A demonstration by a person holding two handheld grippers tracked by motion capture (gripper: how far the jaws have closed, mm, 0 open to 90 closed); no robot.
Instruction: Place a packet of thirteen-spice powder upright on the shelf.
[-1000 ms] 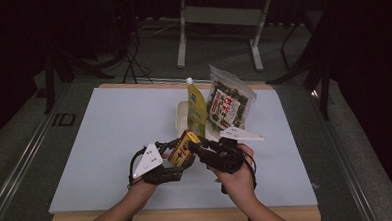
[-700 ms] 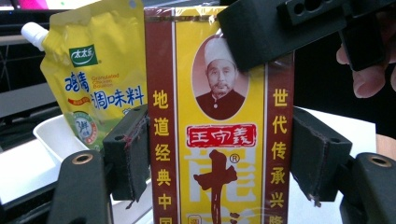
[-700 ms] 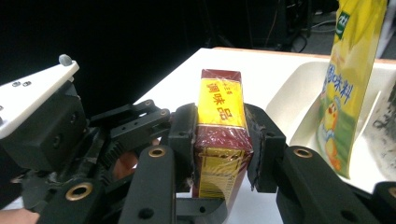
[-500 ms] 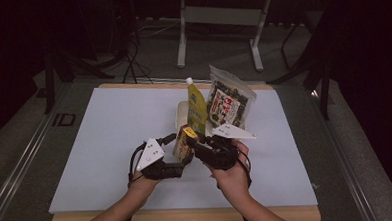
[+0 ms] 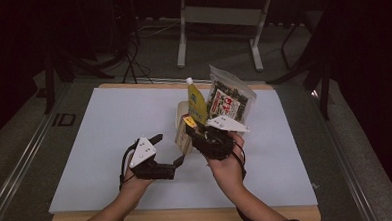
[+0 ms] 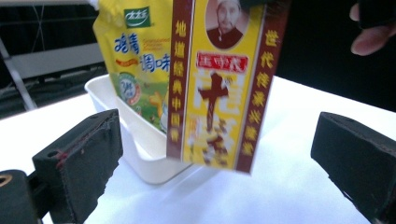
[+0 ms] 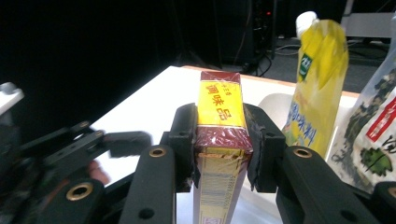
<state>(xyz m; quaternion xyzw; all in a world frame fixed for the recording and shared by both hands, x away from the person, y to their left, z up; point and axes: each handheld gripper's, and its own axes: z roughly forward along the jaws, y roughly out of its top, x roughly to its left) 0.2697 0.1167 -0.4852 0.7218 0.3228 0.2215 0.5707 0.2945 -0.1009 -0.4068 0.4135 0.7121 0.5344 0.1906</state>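
Two grippers work near the middle of the white table (image 5: 85,145). The right gripper (image 5: 199,134) has its jaws pressed on both narrow sides of a yellow and red seasoning box (image 7: 219,126), held up just above the near left rim of a white tray (image 6: 140,149). The left gripper (image 5: 166,151), to its left, has just been opening; its jaws stand wide, the box between them but untouched. A yellow spouted pouch (image 5: 196,101) and a clear bag of dark snacks (image 5: 228,101) stand in the tray, just beyond the box. Bare table lies open to the left and along the near edge; the far edge is close behind the tray.
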